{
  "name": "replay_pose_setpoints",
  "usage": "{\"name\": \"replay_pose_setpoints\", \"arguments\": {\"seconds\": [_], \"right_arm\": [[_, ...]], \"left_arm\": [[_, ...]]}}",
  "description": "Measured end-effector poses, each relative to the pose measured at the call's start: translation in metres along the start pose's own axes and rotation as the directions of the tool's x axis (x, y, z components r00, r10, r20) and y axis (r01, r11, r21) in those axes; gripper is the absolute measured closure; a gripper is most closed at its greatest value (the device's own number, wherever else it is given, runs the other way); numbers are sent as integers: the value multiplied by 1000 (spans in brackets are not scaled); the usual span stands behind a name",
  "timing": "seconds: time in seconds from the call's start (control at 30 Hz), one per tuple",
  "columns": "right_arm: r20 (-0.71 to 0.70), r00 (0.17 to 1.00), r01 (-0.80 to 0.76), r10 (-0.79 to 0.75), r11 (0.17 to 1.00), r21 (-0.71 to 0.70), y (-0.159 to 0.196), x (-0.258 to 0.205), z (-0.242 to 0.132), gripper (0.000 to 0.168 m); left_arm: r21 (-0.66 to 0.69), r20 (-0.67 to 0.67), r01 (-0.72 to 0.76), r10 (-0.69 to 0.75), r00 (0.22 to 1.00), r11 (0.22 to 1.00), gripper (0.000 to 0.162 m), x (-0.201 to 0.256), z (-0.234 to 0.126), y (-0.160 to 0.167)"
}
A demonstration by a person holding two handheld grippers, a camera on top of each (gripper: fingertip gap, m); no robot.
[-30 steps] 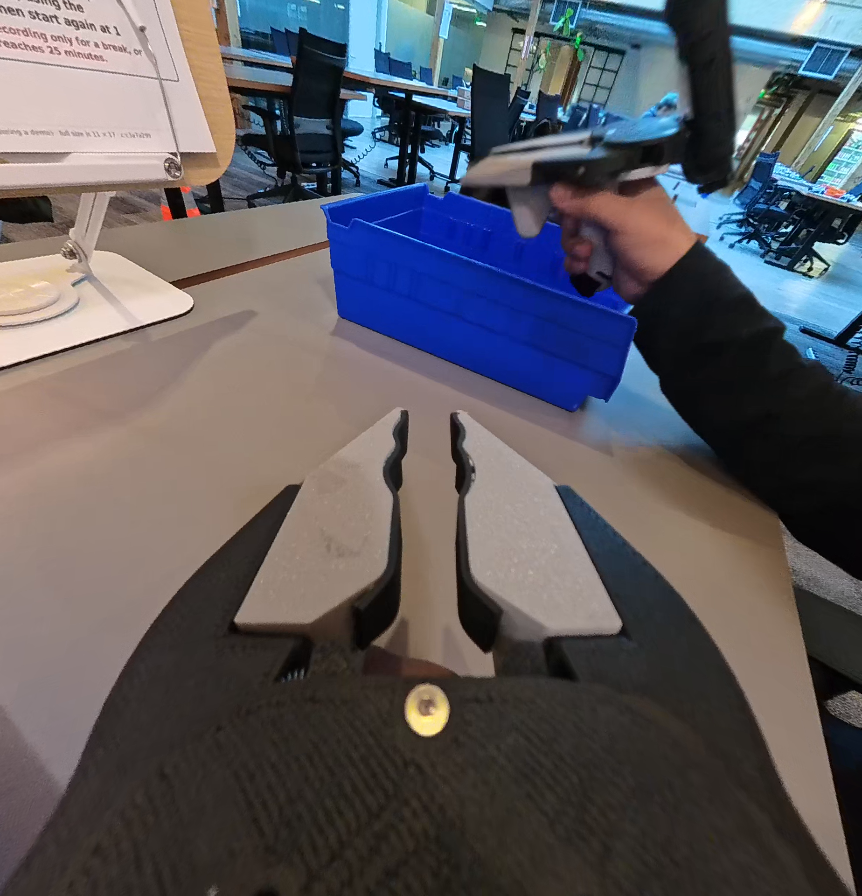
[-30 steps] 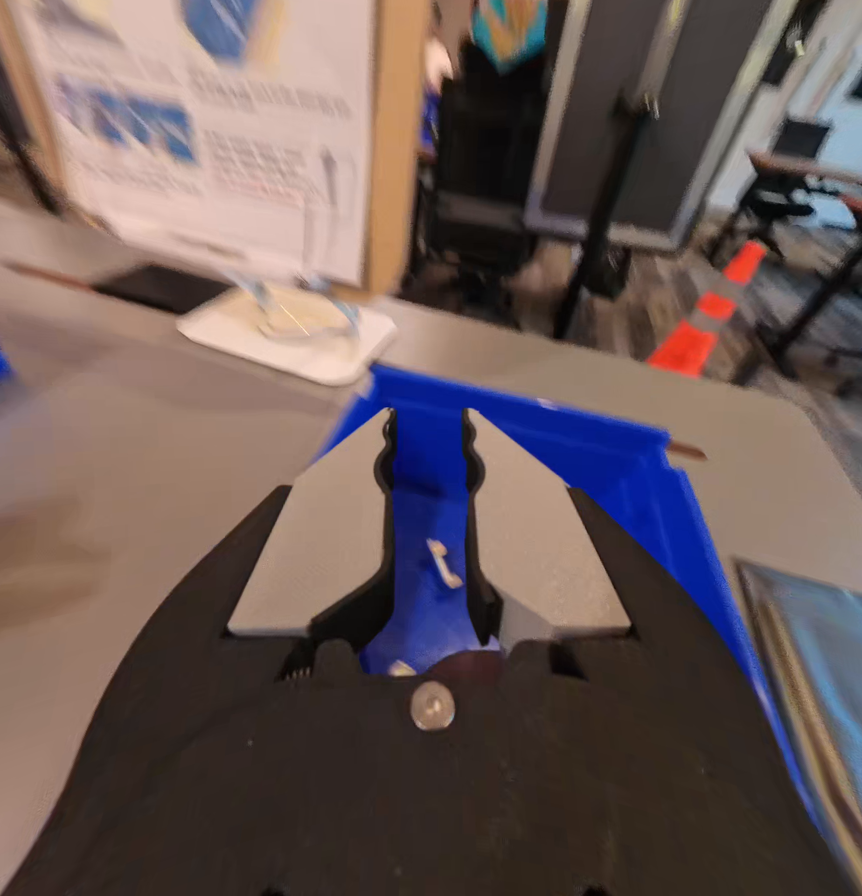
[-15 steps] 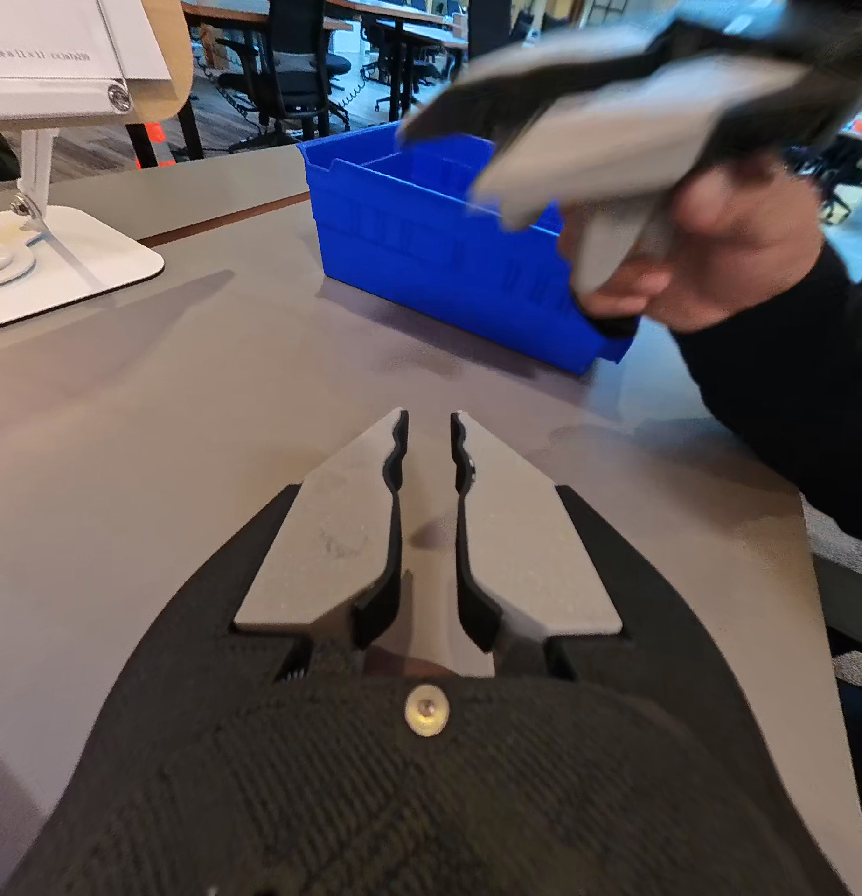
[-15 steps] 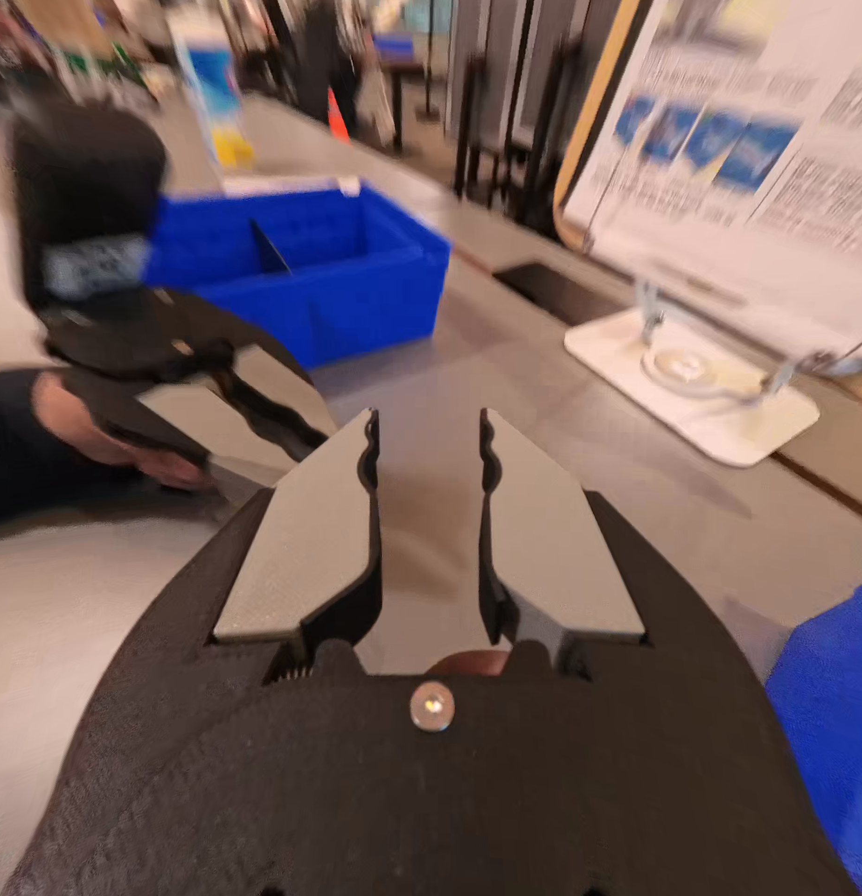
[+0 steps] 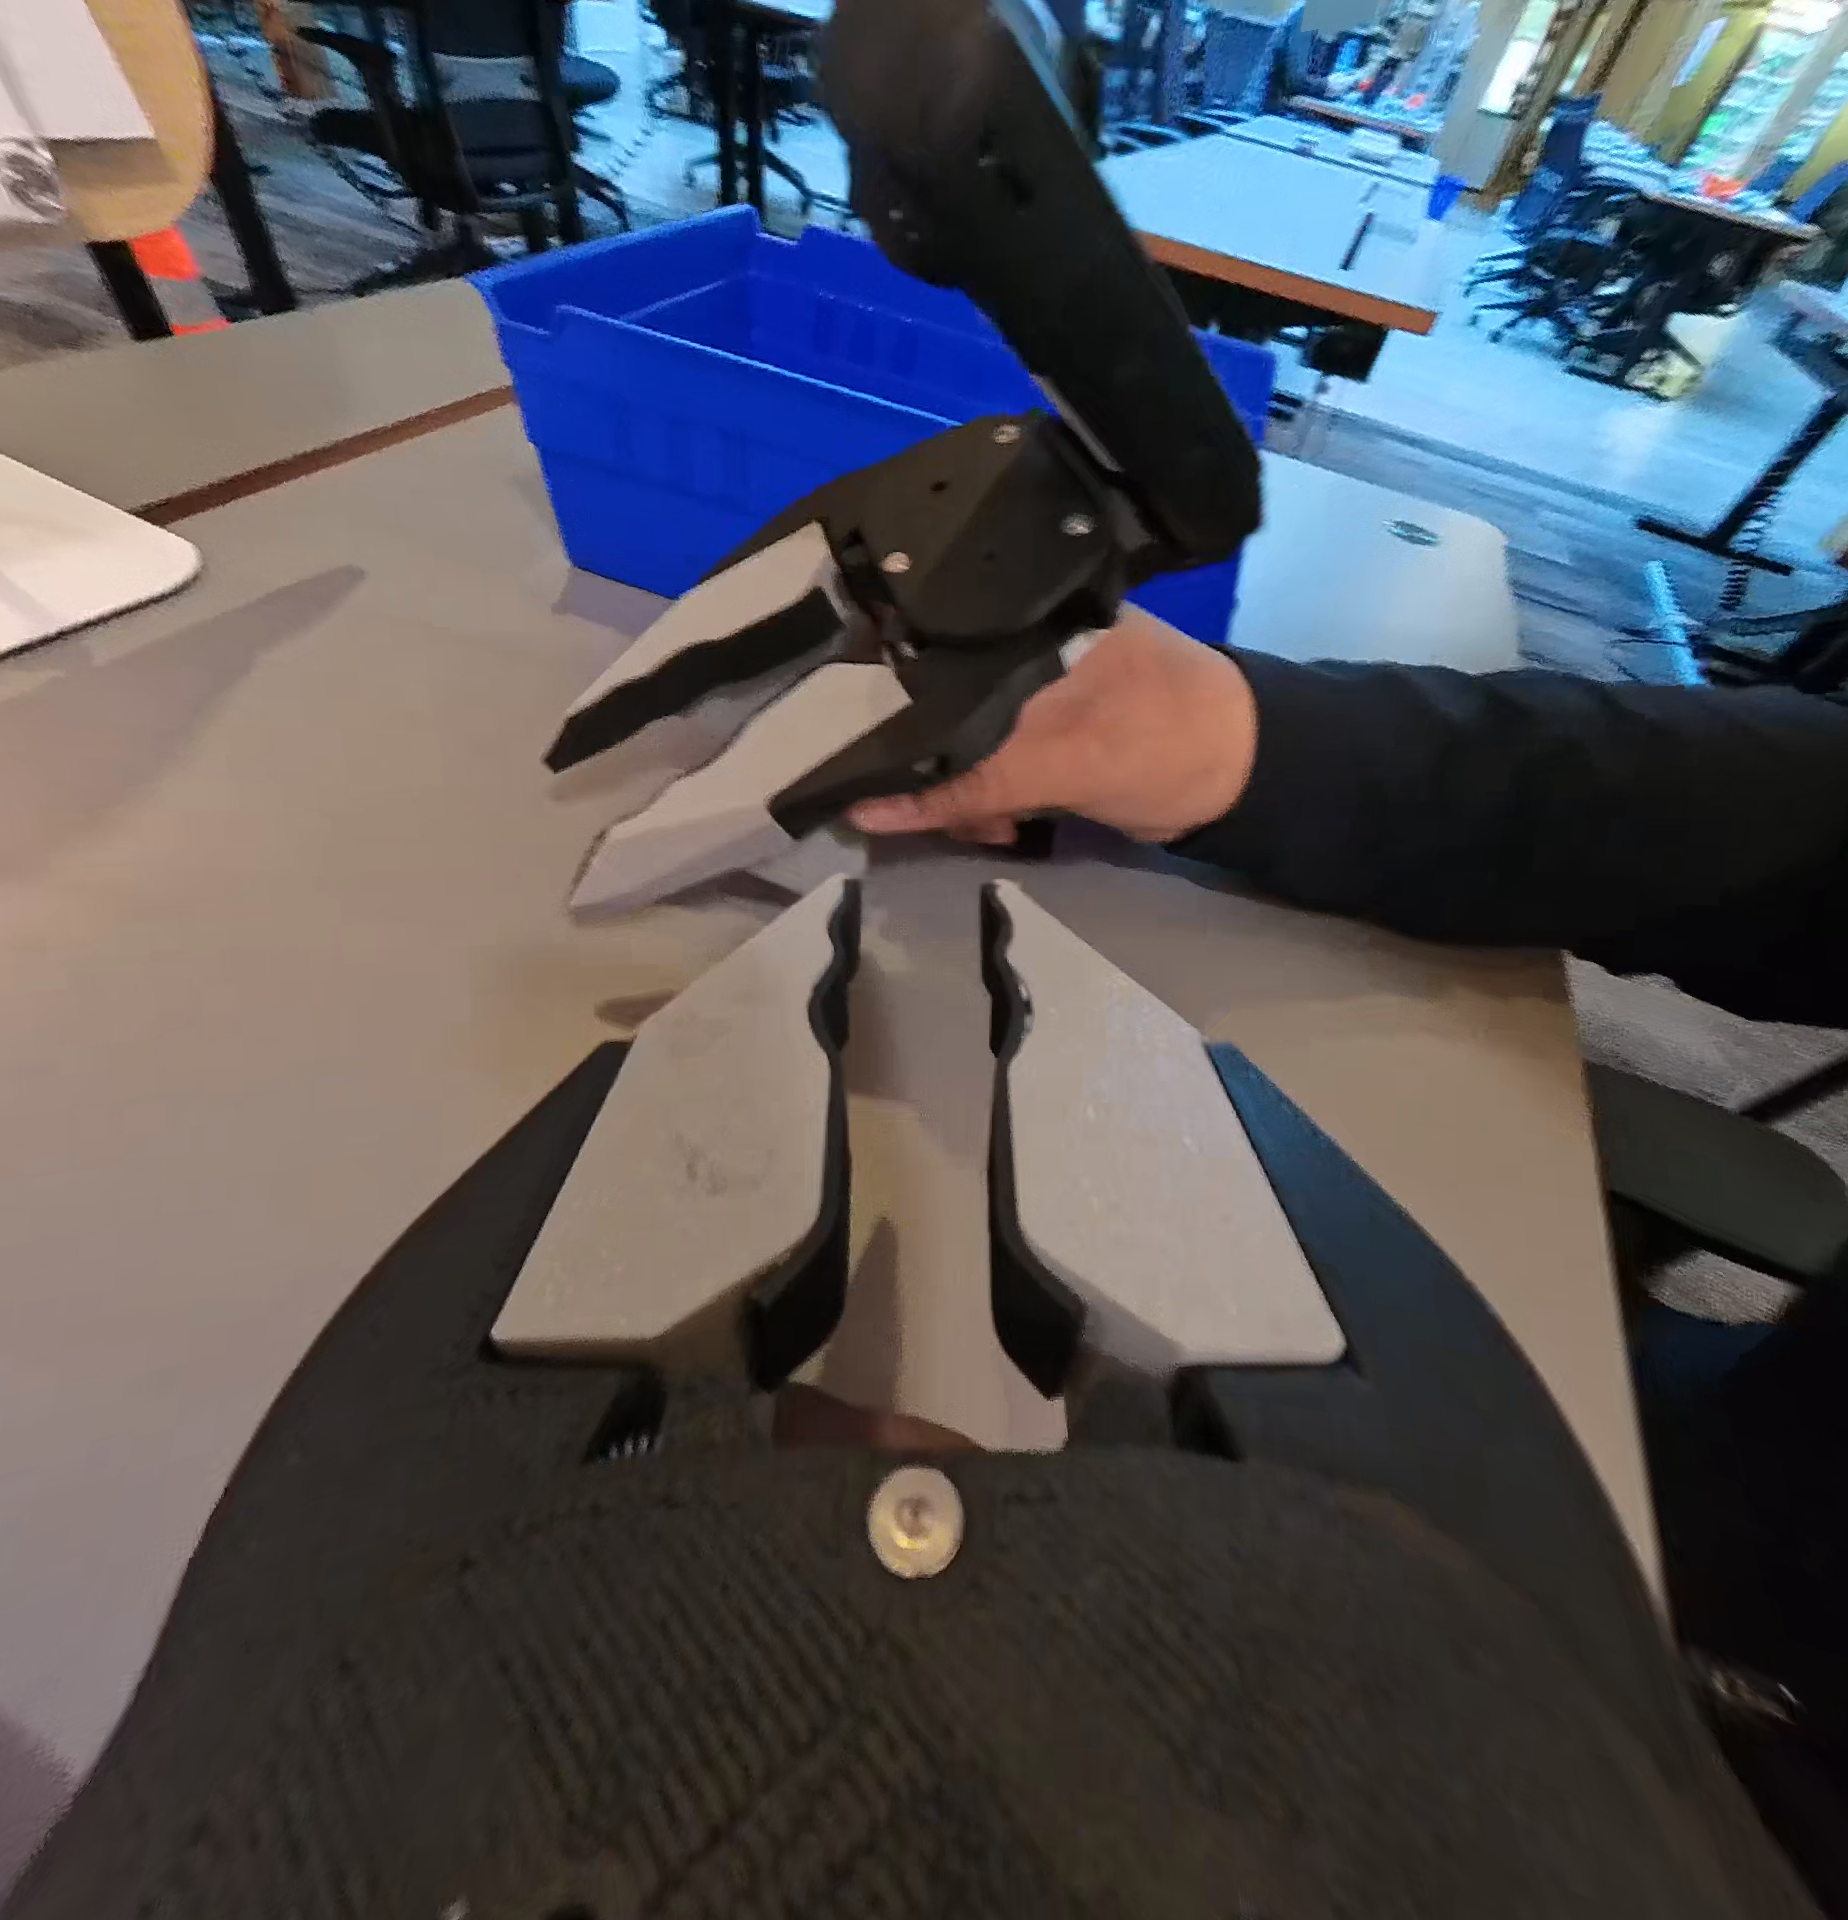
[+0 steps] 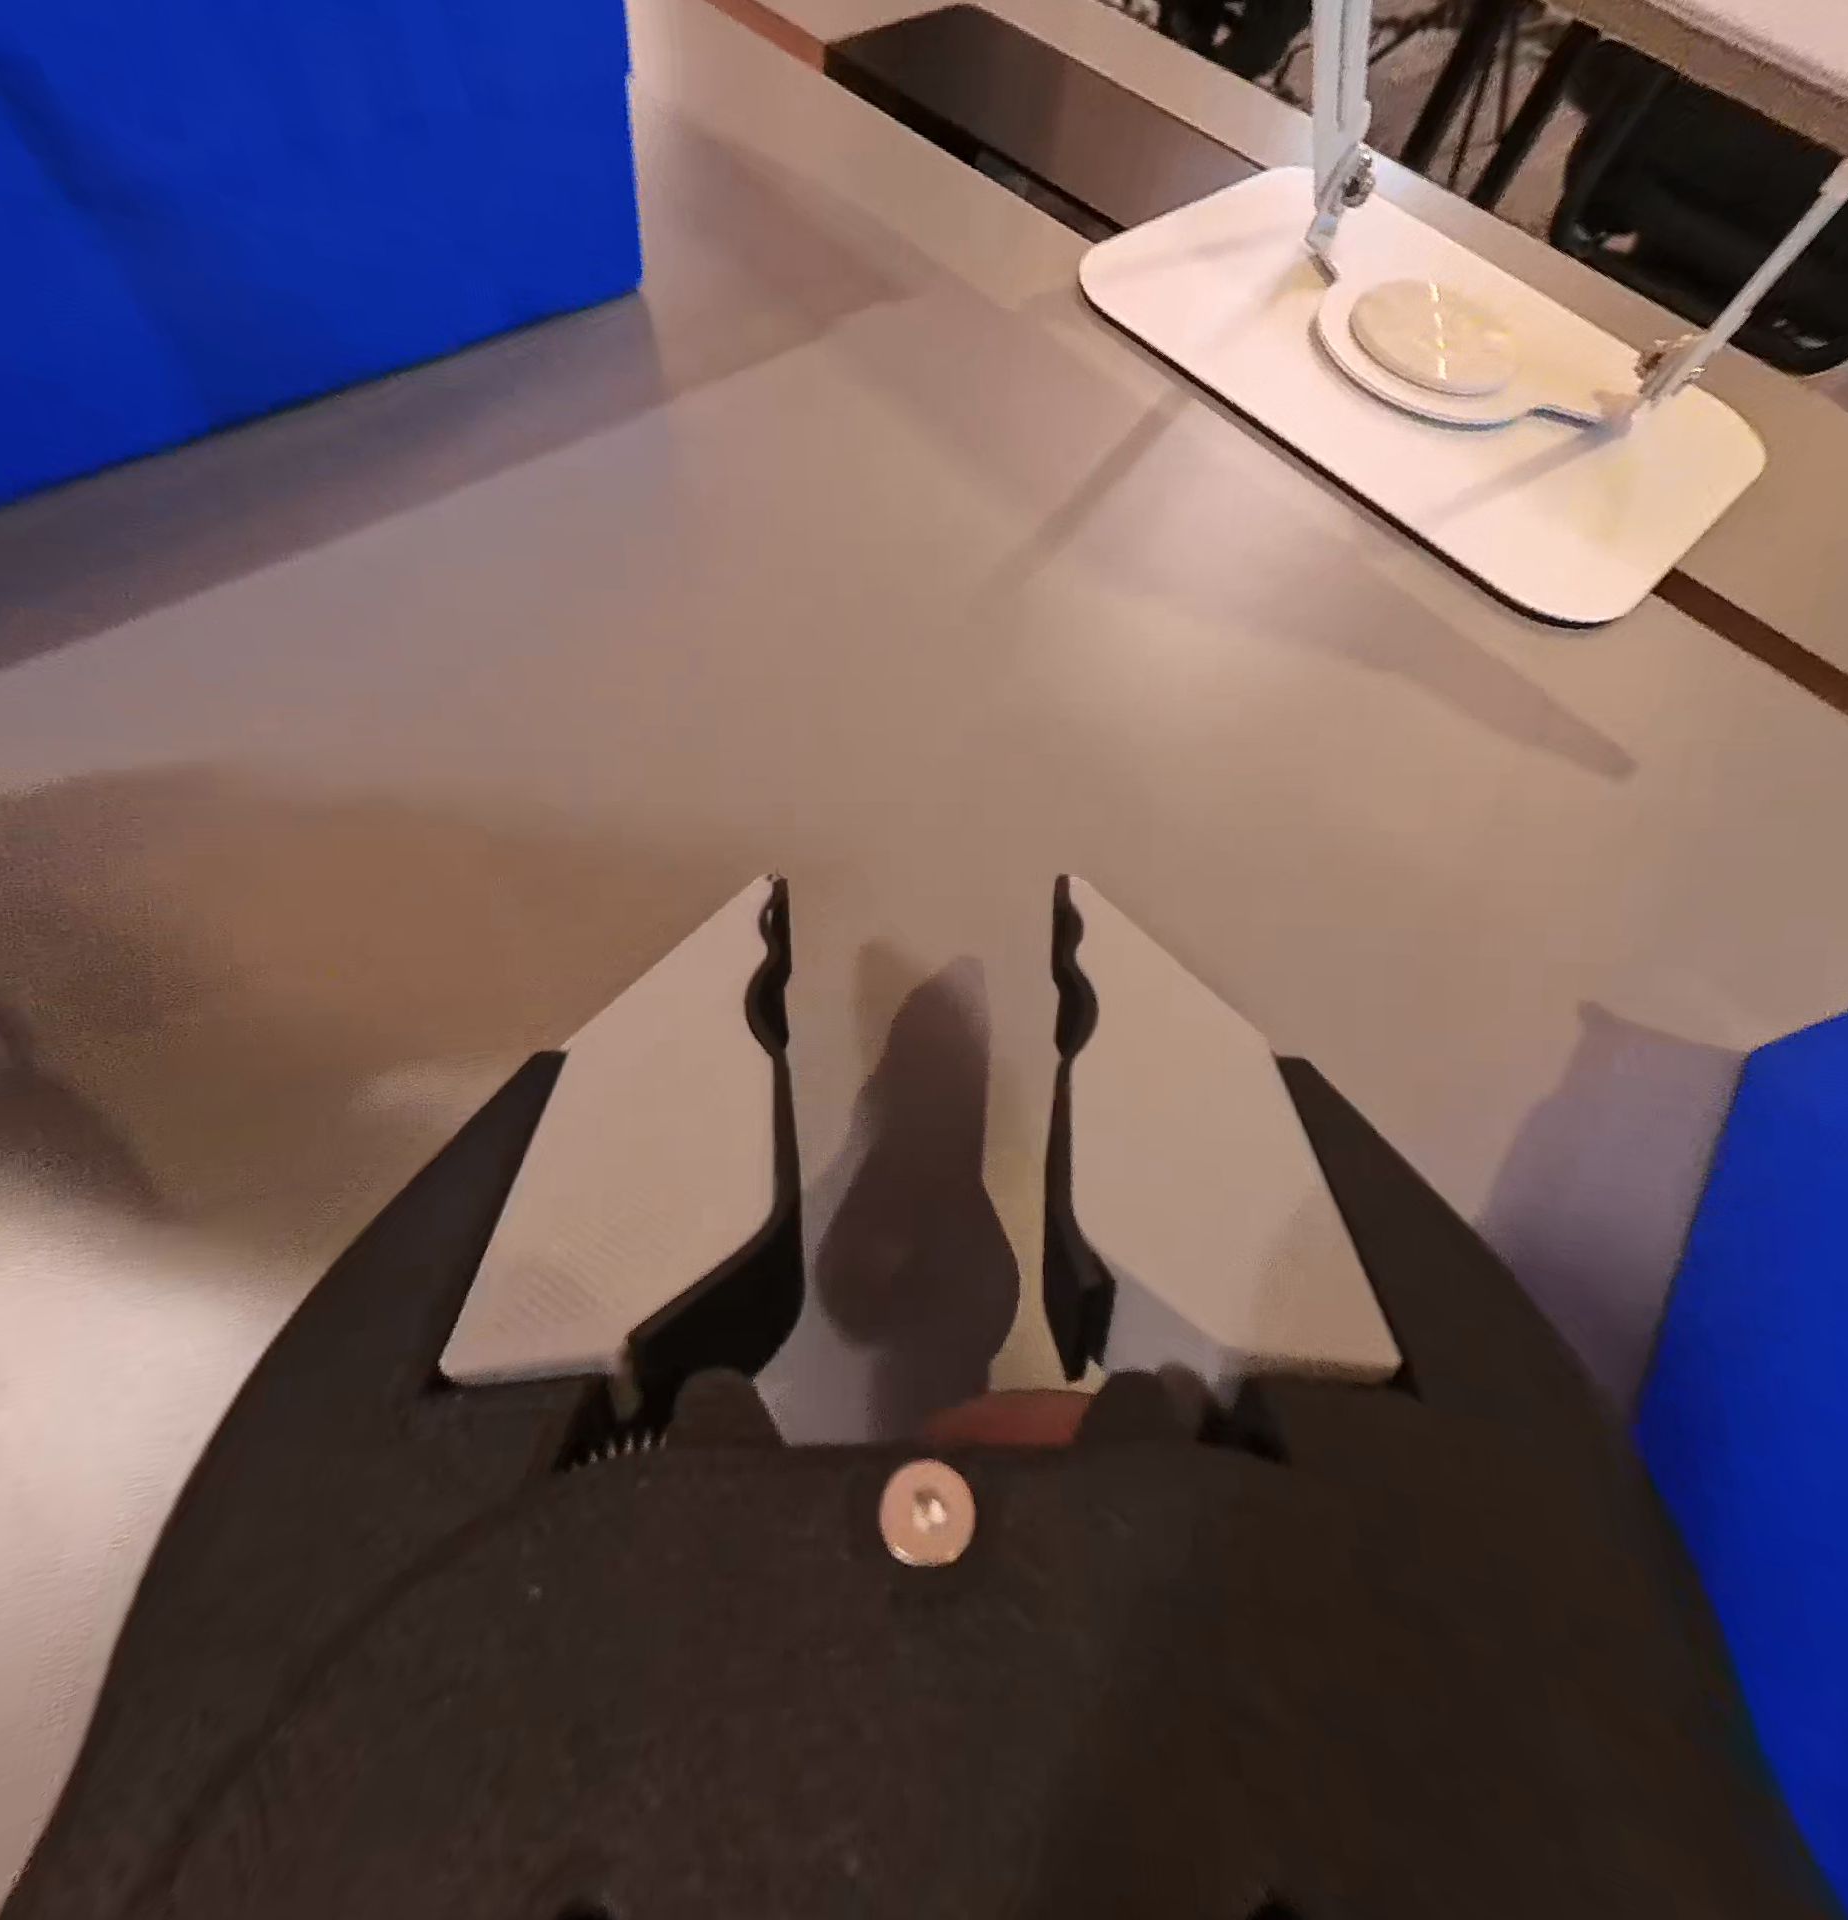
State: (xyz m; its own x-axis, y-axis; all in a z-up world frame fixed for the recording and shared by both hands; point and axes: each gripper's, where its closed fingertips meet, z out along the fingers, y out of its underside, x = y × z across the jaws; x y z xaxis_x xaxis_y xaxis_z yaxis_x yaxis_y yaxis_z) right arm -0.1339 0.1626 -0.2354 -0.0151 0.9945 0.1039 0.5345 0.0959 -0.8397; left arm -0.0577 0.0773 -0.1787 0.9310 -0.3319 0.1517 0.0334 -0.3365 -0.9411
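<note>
My left gripper (image 5: 912, 899) is hovering low over the grey counter (image 5: 276, 935), jaws parted with nothing in them. My right gripper (image 5: 577, 821) sits just ahead of it, hand (image 5: 1096, 738) wrapped round the handle, jaws spread and empty too, lower finger down near the counter. A blue bin (image 5: 754, 416) stands behind the right gripper, and a white stand base (image 6: 1419, 384) lies farther off from it.

We see our right gripper (image 6: 920, 894) low above the grey table (image 6: 1003, 644), its two fingers apart and nothing between them. A blue bin (image 6: 276, 208) stands far left, another blue bin (image 6: 1793, 1351) at the right edge. A white stand base (image 6: 1419, 416) lies ahead, to the right.
</note>
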Motion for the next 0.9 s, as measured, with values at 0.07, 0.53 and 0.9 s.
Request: {"name": "replay_pose_setpoints", "arguments": {"seconds": [0.07, 0.53, 0.9], "right_arm": [[-42, 998, 40, -41, 999, -17, 3, 7, 0, 120], [-33, 997, 74, -76, 995, -68, 11, 2, 3, 120], [-26, 998, 63, -65, 995, -72, 12, 3, 3, 120]], "left_arm": [[-7, 12, 3, -3, 1000, 1000, 140, 3, -14, 3], [-450, 396, 182, 12, 918, 874, 147, -114, -223, 59], [-789, 282, 189, 71, 957, 584, 149, -117, -213, 125]]}}
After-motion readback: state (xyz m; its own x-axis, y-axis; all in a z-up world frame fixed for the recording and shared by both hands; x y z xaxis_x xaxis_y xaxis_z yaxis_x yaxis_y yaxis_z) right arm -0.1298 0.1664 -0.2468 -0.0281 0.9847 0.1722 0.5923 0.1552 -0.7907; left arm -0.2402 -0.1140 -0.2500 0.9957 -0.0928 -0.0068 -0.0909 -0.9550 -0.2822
